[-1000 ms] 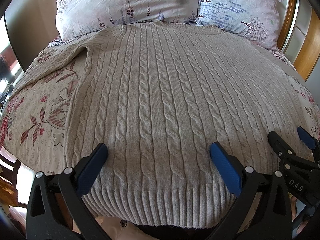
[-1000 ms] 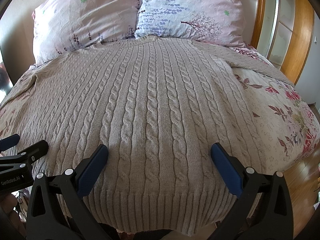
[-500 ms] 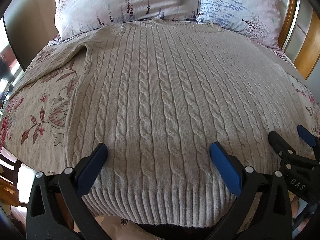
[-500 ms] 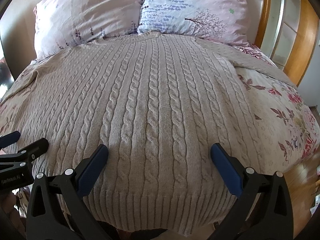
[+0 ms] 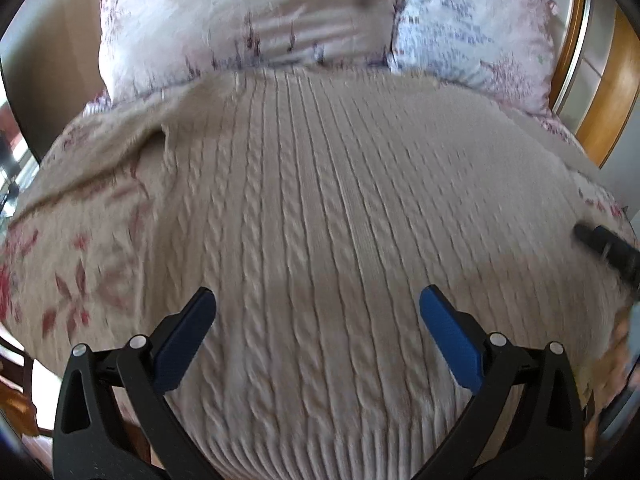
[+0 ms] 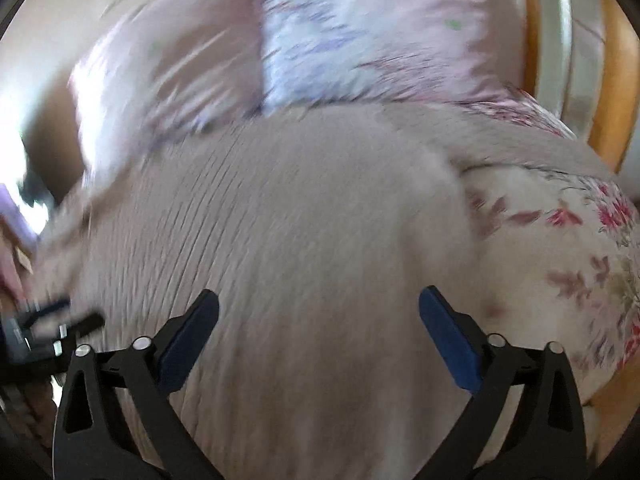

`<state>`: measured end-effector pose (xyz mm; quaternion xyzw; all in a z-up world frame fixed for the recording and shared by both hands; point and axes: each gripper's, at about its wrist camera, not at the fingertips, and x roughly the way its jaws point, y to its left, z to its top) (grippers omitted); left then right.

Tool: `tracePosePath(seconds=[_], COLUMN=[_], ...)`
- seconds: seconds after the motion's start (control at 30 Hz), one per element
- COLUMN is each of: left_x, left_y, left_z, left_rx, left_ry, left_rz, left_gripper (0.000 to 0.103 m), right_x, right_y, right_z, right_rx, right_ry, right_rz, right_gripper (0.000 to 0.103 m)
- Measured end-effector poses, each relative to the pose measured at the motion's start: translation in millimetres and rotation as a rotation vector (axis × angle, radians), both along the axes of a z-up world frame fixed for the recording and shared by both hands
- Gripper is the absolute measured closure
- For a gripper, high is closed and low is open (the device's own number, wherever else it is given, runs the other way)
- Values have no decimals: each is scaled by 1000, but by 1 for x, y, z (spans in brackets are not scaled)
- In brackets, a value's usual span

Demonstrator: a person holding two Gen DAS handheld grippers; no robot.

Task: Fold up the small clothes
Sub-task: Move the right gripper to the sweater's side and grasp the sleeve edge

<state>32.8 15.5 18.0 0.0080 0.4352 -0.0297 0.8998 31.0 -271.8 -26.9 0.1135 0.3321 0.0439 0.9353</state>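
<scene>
A beige cable-knit sweater (image 5: 320, 220) lies flat, front up, on the bed, its ribbed hem nearest me and its neck by the pillows. It also fills the right wrist view (image 6: 300, 240), blurred. My left gripper (image 5: 318, 316) is open and empty, hovering over the lower body of the sweater. My right gripper (image 6: 319, 316) is open and empty above the sweater's right part, near its side edge. The right gripper shows at the right edge of the left wrist view (image 5: 608, 244); the left gripper shows blurred at the left of the right wrist view (image 6: 48, 328).
A floral bedspread (image 5: 80, 264) shows on both sides of the sweater (image 6: 580, 240). Two pillows (image 5: 248, 20) (image 5: 472, 36) lie at the head. A wooden headboard and frame (image 5: 608, 92) stand at the right. The bed's near edge is just below the hem.
Both grippers have moved forward over the sweater. The right gripper has swung right towards the sweater's side; its view is now blurred. Both stay open.
</scene>
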Motion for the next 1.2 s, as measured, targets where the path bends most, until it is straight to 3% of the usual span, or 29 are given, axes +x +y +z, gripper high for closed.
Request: tracePosePath(seconds=[0.2,0.4,0.57,0.83,0.97,1.07,1.2], left_x=[24,61,79,95,100,104,108], left_y=[14,23,25,21,21,24,31], left_z=[25,33,34,35,32,29,26], left_rx=[-104,-187,-187,-198,-228,-260,-310], left_ry=[-140,-82,-78,-80,-82,-69,-68], left_rz=[-54,-67,-70,-108,-115,-113,-115], left_gripper=[2,2,2,2,2,2,2], right_x=[45,74,78,79,86,87,89], right_y=[-126,-223,-251,-258,-257,-256,-242], right_z=[24,-5,-33,-42,-43,-40,-15], right_rx=[264,504,587,616,557,530,417], right_ry=[6,94,161,121,114,96,18], right_rz=[-258,-487,-601,-650,-657,-649,-615], right_gripper=[26,49,60,76,89,93,94])
